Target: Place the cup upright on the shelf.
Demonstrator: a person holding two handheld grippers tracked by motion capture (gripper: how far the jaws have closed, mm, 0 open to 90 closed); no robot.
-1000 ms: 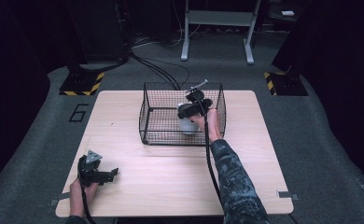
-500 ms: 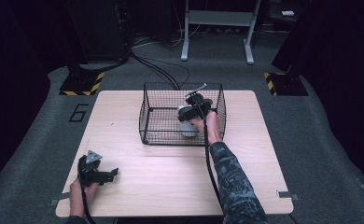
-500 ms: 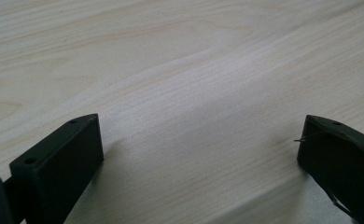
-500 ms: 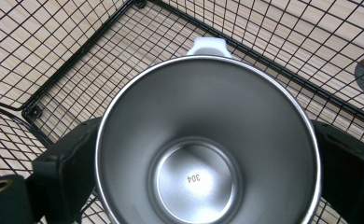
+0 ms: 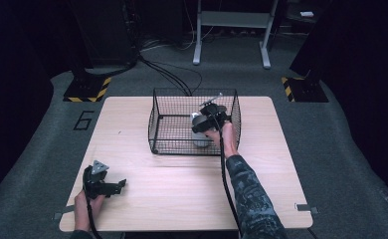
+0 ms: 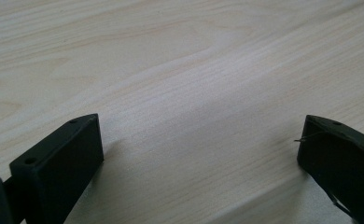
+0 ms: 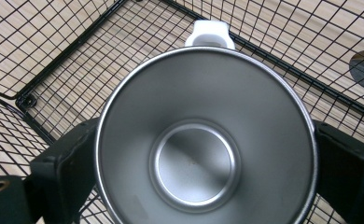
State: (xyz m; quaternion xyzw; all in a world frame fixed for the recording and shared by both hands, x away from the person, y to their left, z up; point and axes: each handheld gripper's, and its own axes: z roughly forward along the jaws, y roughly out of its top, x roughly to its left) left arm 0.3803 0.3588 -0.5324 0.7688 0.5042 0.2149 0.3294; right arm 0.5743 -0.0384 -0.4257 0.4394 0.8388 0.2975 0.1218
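Steel cup (image 7: 203,140), mouth up and white handle (image 7: 209,33) pointing away from the camera, sits clamped between the right gripper (image 5: 209,117)'s jaws, one pressed on each side of its wall, inside the wire basket (image 5: 162,124) toward its right side at the far middle of the tabletop (image 5: 182,189). That side-on grip looks chosen to keep it level for setting down or lifting out. Left gripper (image 5: 102,183) rests idle near the near-left corner, jaws spread wide over bare wood.

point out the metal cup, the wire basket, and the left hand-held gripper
metal cup (image 7: 194,163), right gripper view, inside bottom.
wire basket (image 5: 154,119), high view, left wall.
left hand-held gripper (image 6: 199,154), left gripper view, midway between its jaws.
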